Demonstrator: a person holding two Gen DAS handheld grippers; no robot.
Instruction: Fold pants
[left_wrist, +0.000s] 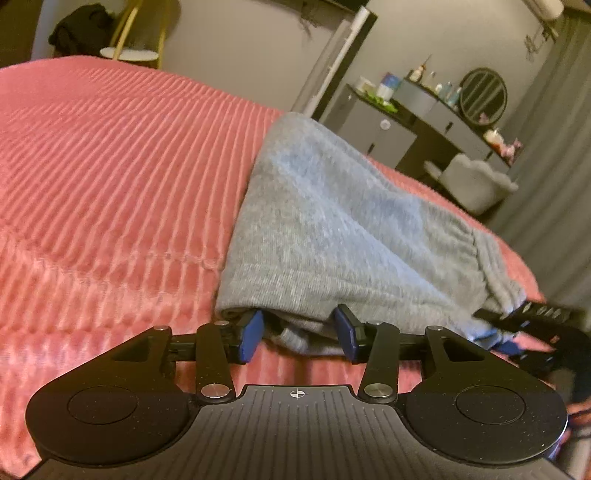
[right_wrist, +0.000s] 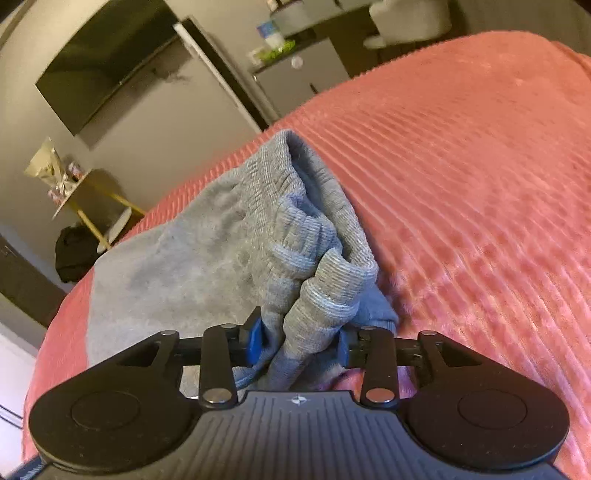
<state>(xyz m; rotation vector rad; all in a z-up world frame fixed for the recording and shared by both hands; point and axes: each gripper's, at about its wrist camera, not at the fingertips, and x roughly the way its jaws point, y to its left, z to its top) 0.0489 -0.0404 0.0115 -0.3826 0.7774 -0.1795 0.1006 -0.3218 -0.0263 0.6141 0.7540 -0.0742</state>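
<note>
Grey sweatpants (left_wrist: 332, 229) lie folded on a pink ribbed bedspread (left_wrist: 110, 177). My left gripper (left_wrist: 299, 328) is closed on the near folded edge of the pants, cloth between its blue pads. The right gripper shows at the right of the left wrist view (left_wrist: 532, 321), at the waistband end. In the right wrist view my right gripper (right_wrist: 299, 343) is shut on the bunched ribbed cuffs and waistband of the pants (right_wrist: 317, 258), held just above the bedspread (right_wrist: 461, 184).
A dresser (left_wrist: 424, 118) with a round mirror, bottles and a grey stool (left_wrist: 476, 181) stands beyond the bed's far edge. A wall TV (right_wrist: 110, 62) and a small gold-legged side table (right_wrist: 92, 199) stand past the bed.
</note>
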